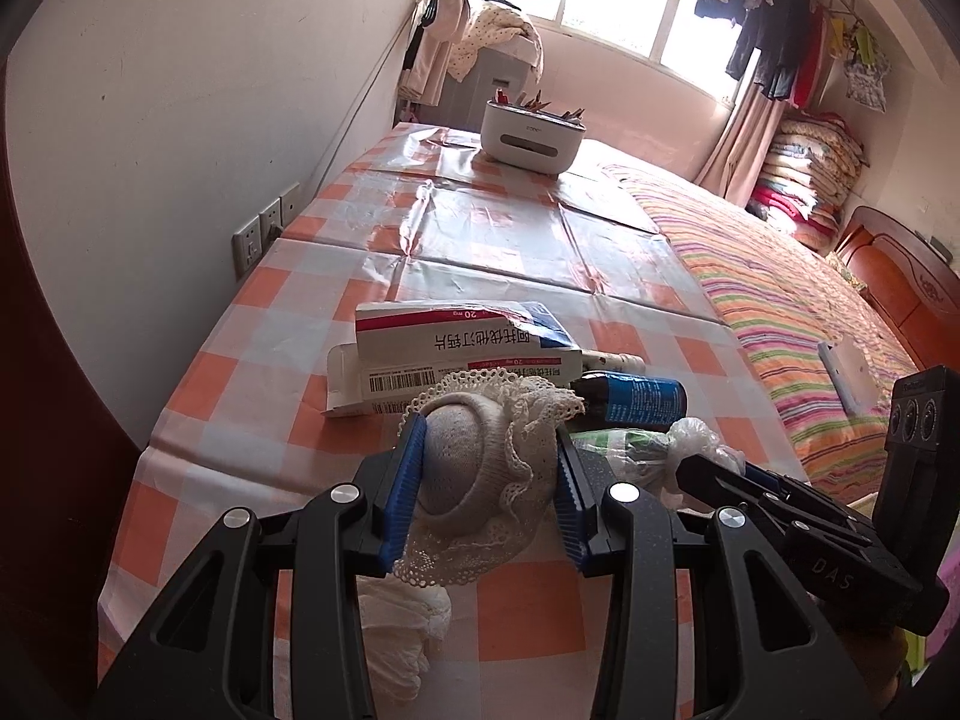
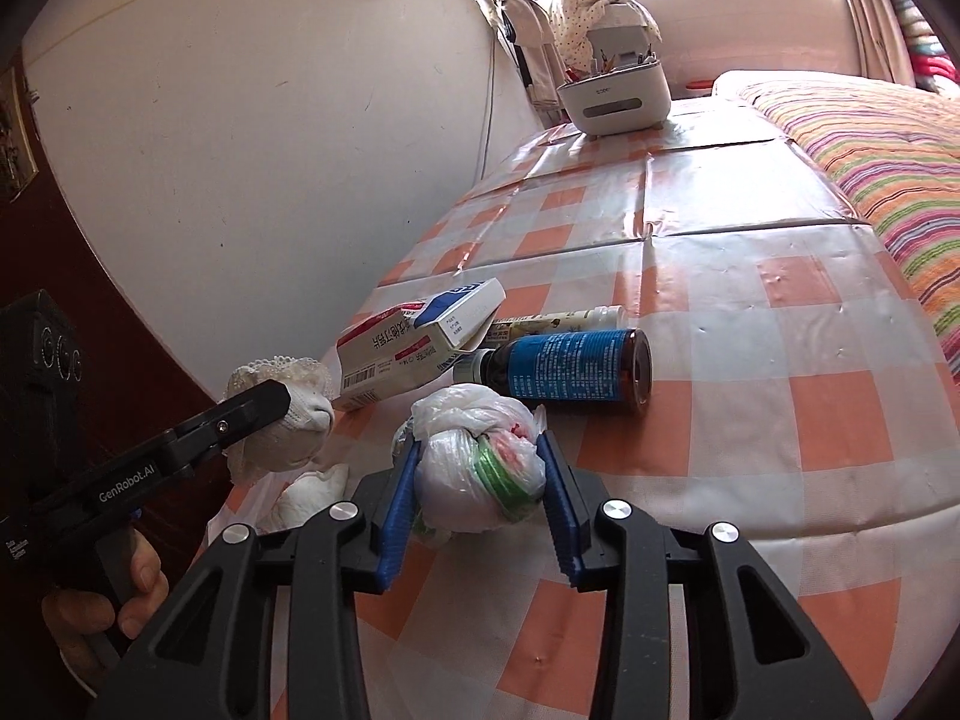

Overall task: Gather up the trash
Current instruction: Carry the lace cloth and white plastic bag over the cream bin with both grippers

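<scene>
Left gripper (image 1: 486, 492) holds lace sock (image 1: 480, 456), right gripper (image 2: 480, 498) clamps tied bag (image 2: 480, 462); boxes (image 2: 414, 348), bottle (image 2: 576, 366) left on desk (image 2: 750, 420)

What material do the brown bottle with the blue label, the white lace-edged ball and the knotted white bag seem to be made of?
Brown bottle with blue label: amber glass or hard plastic; it looks glossy and see-through.
White lace-edged ball, in the left claw: soft knitted fabric, matte, with an openwork lace trim.
Knotted white bag, between the right claw's pads: thin crinkled plastic film, since colours show through.
</scene>
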The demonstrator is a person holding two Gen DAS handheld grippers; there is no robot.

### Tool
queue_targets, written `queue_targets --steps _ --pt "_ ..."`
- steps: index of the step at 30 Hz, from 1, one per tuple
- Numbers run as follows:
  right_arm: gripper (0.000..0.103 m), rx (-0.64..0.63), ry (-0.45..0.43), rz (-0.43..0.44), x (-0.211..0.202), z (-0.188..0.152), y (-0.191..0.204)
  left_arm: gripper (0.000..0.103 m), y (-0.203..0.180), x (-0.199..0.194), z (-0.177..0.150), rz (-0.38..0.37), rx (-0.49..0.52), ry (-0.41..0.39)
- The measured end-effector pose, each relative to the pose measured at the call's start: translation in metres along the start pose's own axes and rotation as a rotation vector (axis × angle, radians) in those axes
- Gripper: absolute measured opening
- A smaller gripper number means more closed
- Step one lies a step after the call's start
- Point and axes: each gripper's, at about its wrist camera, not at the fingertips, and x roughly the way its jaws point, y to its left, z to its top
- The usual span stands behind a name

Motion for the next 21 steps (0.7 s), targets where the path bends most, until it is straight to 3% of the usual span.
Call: queue_targets --steps 10,21 --pt "0.037 -0.008 -0.116 -0.094 -0.065 -0.002 -0.016 0.039 -0.052 -0.005 -0.005 -0.07 0.073 -0.006" --pt "0.037 0.065 -0.211 -0.217 -0.13 -0.019 -0.058 0.039 -0.121 -0.006 -0.02 -0.162 0.17 0.004"
